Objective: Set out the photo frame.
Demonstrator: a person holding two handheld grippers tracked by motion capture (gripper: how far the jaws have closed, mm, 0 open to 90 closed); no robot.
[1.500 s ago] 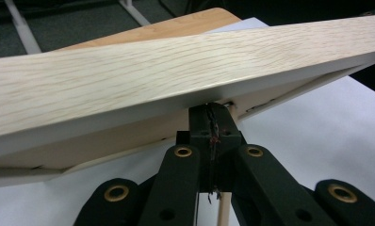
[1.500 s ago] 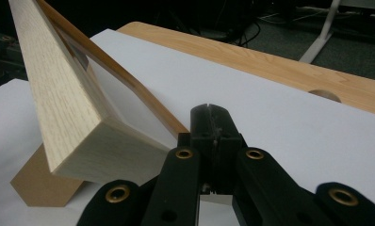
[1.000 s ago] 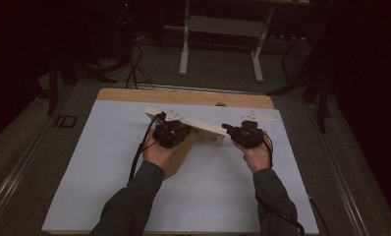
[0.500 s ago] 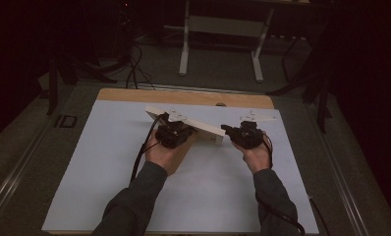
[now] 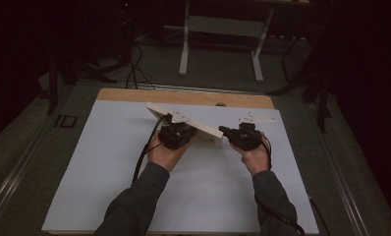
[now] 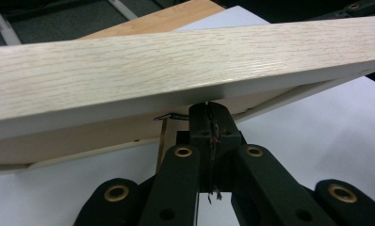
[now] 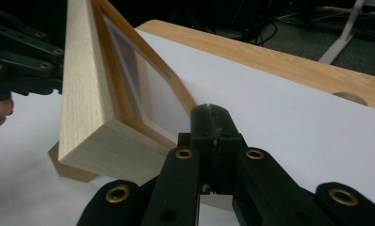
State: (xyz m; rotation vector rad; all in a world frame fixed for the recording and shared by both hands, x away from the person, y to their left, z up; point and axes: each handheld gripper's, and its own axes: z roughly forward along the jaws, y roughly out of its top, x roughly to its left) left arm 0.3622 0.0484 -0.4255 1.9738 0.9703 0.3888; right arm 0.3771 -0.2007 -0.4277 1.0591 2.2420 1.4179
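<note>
Nearest us, our forearms come up over the white sheet (image 5: 110, 162) on the table. Our left gripper (image 5: 176, 132) has its jaws pressed together under the long side of a pale wooden picture frame (image 5: 186, 123); whether they pinch anything we cannot tell. Our right gripper (image 5: 229, 132) has its jaws closed too, their tips against the frame's corner by the inner face, with nothing visible between them. The frame stands tilted above the sheet between both grippers. Beyond it lies the table's bare wooden edge (image 5: 134, 94)
</note>
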